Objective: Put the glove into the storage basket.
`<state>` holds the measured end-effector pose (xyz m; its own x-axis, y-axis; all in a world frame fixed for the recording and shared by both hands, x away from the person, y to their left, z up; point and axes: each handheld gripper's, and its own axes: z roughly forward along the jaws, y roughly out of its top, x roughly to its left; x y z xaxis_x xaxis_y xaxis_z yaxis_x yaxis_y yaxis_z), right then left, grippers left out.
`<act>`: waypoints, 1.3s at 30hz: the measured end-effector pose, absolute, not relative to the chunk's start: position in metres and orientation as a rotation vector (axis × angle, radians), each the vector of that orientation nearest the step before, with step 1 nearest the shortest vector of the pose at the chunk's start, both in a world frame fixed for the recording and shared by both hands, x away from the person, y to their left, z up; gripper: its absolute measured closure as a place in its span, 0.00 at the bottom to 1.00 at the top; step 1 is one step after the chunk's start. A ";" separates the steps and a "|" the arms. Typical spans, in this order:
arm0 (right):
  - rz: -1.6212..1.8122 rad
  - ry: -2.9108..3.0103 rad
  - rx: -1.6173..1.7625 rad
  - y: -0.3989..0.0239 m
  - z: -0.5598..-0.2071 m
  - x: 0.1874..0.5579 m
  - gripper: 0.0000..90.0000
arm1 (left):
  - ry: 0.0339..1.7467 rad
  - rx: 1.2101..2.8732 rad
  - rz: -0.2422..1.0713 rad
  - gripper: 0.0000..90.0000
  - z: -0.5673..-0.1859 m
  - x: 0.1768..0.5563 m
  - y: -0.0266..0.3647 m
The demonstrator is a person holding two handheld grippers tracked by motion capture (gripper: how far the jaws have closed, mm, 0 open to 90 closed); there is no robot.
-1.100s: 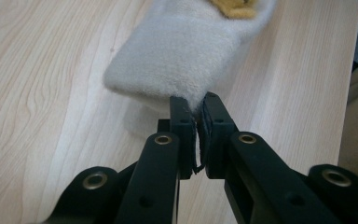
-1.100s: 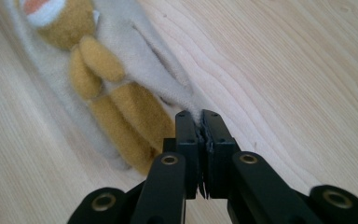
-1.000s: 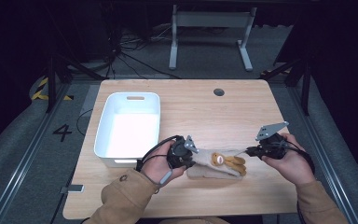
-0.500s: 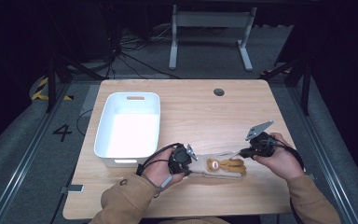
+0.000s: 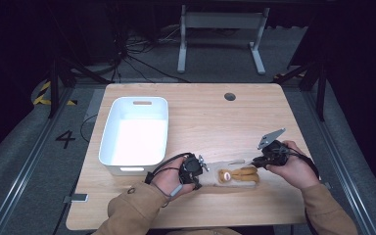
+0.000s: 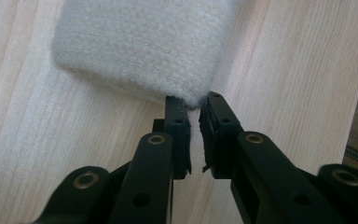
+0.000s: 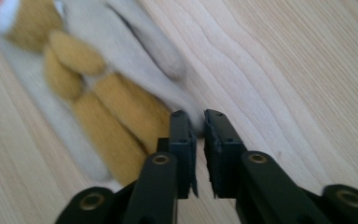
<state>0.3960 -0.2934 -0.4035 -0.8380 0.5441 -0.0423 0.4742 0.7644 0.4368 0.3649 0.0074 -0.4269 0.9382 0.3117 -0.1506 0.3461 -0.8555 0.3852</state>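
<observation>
Fleece piece [image 5: 232, 175], cream with a tan animal figure on it, lies flat on the wooden table [image 5: 210, 117] near the front edge, stretched between both grippers. Looks like it has been laid out or set down here. Whether it next gets folded or goes into the white bin [image 5: 136, 133] I can't tell. The bin looks empty, so if that's the destination, the whole move is left.

Left gripper [image 5: 196, 172]: held low at the fabric's left end, palm wrapped round the body, cable looping back over the wrist. In the left gripper view the pads [image 6: 177, 126] stand a narrow slit apart, right at a corner of the fleece [image 6: 140, 42]. A thin sliver of pile sits between them, jaws just easing open, so the grip looks released or nearly so.

Right gripper [image 5: 262, 161]: at the right end, angled down and inward, grey plate tilted up behind. In the right gripper view its jaws have also just been opening. There's a small gap, with the tip of a pale strip of the cloth [image 7: 121, 70] at the pad tips [image 7: 182, 130]. I can't see a firm pinch.

Both forearms come in low and rest close to the tabletop, roughly mirrored.

Farther back, the bin stands left of centre, well apart from the fabric. A round cable hole [image 5: 230, 96] sits near the far edge.
</observation>
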 end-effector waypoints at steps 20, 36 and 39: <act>0.666 2.823 0.782 -0.279 -0.421 0.397 1.00 | 0.457 2.565 -0.077 0.88 -0.401 0.366 0.017; 0.765 2.715 0.861 -0.304 -0.403 0.387 0.91 | 0.506 2.448 -0.024 0.55 -0.392 0.373 0.012; 0.825 2.661 0.934 -0.313 -0.401 0.384 0.82 | 0.501 2.428 0.009 0.49 -0.390 0.376 0.010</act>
<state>0.3843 -0.3131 -0.4010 -0.7794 0.6265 -0.0068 0.5128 0.6441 0.5675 0.3764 0.0100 -0.3903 0.9271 0.3559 -0.1178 0.3514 -0.7155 0.6038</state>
